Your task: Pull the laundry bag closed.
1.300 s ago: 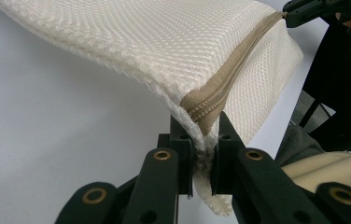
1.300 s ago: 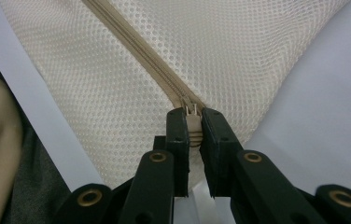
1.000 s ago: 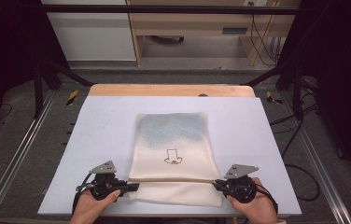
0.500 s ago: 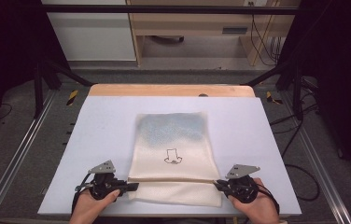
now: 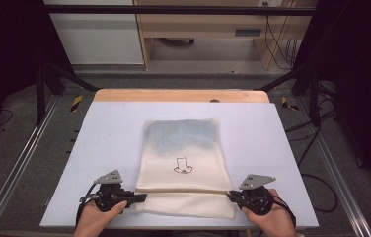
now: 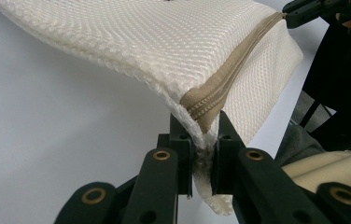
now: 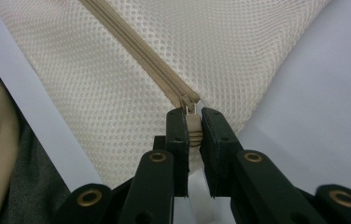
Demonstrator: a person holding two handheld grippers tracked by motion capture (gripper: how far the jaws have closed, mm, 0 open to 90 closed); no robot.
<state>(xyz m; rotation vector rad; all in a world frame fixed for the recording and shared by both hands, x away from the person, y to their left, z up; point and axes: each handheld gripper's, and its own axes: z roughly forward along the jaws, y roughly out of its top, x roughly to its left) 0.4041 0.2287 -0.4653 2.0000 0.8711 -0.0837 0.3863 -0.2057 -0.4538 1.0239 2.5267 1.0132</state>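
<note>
- A pale blue-white table top [image 5: 99, 148] stretches away from the person, with a strip of bare wood [image 5: 173, 95] along its far edge.
- A cream mesh bag [image 5: 183, 163] lies flat in the middle of the near half of the table, its long sides running away from the person. Its near end lies close to the table's front edge.
- Wide bare table lies to the left, to the right and beyond the bag. Black frame posts stand off the table at both sides.
- The bag's far part has a bluish-grey tint showing through the mesh; what is inside cannot be told. A small dark outline drawing [image 5: 183, 166] is printed near the bag's middle.
- A tan zipper [image 5: 183, 190] runs across the bag near its near end, from side to side.
- The left gripper [image 5: 133, 197], held in the person's left hand [image 5: 94, 217], pinches the bag's left edge at the end of the zipper; its jaws are pressed onto the mesh and tape there.
- The right gripper [image 5: 232, 196], held in the right hand [image 5: 267, 219], has its jaws pressed together on the zipper pull [image 7: 192, 126] at the bag's right edge.
</note>
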